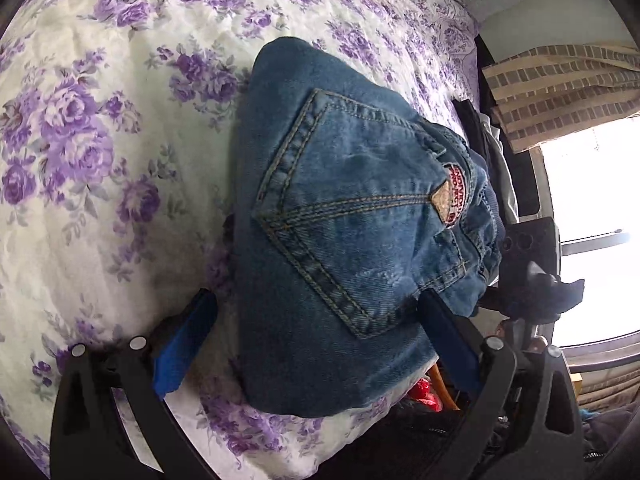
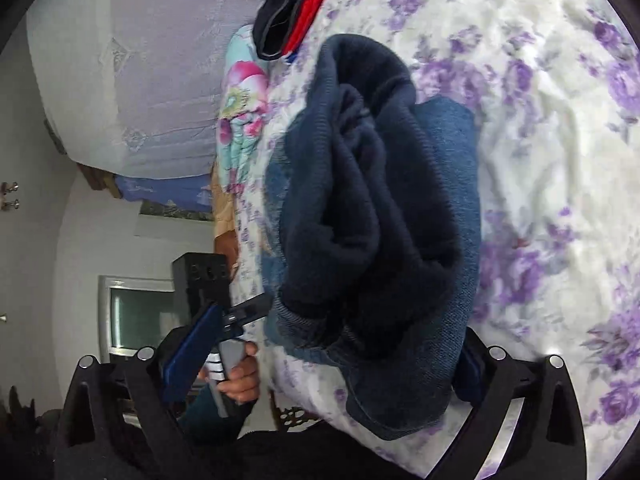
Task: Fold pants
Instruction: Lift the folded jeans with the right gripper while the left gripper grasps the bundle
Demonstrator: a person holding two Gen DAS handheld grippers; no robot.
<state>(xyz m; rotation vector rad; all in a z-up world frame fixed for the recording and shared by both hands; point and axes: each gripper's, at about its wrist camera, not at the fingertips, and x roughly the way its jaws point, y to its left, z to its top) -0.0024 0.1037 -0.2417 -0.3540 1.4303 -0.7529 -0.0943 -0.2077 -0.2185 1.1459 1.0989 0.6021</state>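
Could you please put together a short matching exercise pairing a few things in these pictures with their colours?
Things:
1. folded jeans
2. bedspread flowers
3. garment at the far edge of the bed
4. pads on the left tool's fingers

Colours:
A. bright red
B. purple
C. royal blue
D. faded denim blue with tan stitching

Pairs: 1-D, 2-B, 3-A, 4-C
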